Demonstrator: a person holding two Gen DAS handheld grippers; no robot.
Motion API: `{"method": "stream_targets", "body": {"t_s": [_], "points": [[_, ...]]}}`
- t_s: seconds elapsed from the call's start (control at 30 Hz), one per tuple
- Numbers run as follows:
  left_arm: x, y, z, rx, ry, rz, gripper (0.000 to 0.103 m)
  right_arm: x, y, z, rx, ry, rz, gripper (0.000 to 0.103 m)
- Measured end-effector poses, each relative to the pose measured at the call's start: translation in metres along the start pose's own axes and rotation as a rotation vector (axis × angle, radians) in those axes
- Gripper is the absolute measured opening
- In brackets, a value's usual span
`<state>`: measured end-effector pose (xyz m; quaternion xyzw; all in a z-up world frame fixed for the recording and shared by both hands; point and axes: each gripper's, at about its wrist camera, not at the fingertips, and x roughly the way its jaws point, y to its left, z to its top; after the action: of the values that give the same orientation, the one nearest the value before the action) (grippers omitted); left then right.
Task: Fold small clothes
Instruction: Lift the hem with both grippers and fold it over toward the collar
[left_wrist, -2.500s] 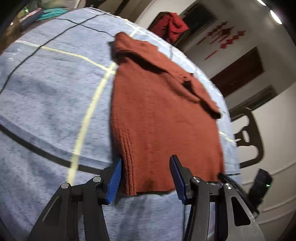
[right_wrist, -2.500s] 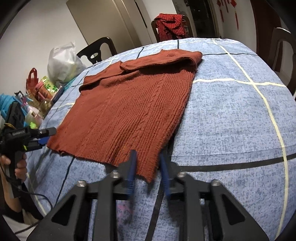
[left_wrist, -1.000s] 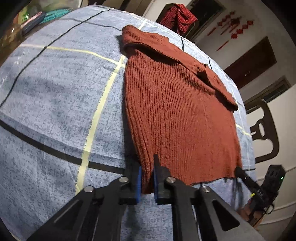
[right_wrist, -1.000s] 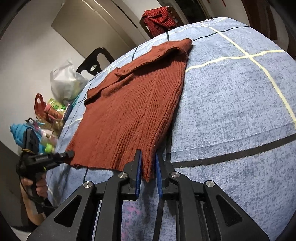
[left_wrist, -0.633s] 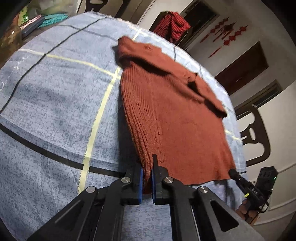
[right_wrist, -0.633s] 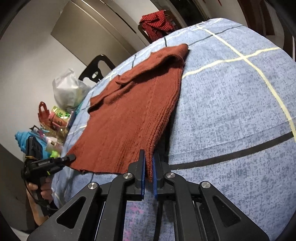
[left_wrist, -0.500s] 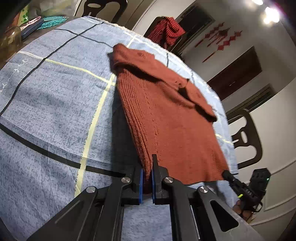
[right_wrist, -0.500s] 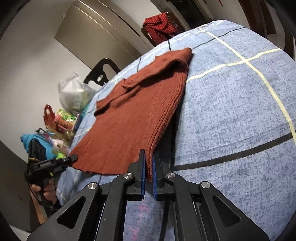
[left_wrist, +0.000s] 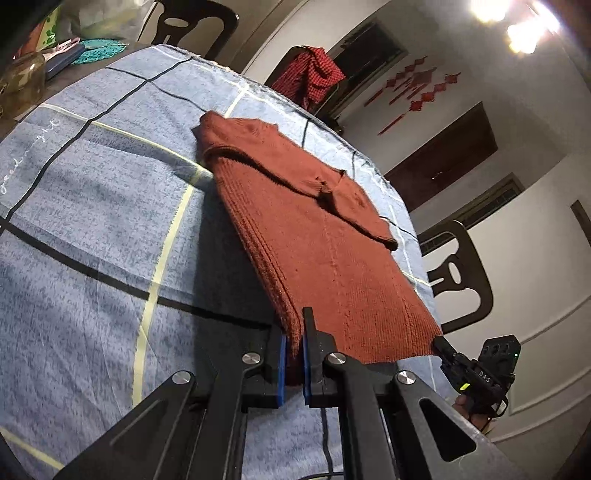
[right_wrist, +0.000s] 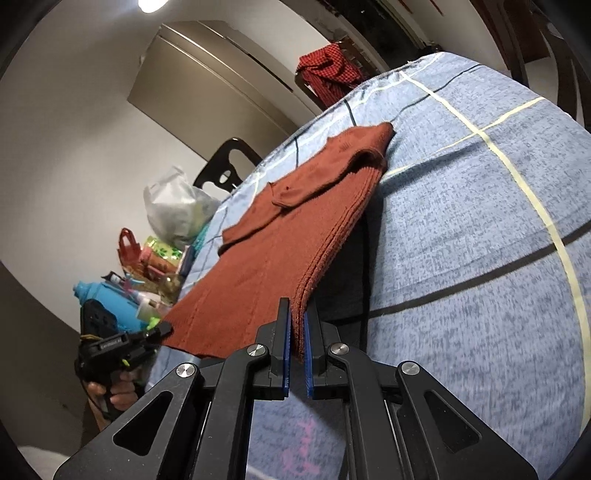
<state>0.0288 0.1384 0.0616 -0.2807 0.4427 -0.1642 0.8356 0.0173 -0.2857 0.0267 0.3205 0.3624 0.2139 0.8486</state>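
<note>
A rust-red knitted sweater lies lengthwise on a blue checked cloth, sleeves folded across its far end. My left gripper is shut on the hem's left corner, which is raised off the cloth. In the right wrist view the same sweater slopes up from the cloth toward my right gripper, shut on the hem's right corner. Each view shows the other gripper at the opposite hem corner: the right gripper and the left gripper, held in a hand.
Dark chairs stand around the table; one at the far end carries a red checked garment. A white plastic bag, a jar, bottles and packets crowd the table's left side.
Both grippers rose and tilted upward, lifting the sweater's hem off the cloth; a shadow has opened beneath the raised side edges. The far end stays on the cloth.
</note>
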Motion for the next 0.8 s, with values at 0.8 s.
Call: {"method": "stream_targets", "body": {"t_s": [0.8], "points": [[0.022,-0.005,0.055,-0.003,-0.011,-0.007,0.008,0.022,0.011,0.052,-0.047,-0.003,-0.015,0.005]]}}
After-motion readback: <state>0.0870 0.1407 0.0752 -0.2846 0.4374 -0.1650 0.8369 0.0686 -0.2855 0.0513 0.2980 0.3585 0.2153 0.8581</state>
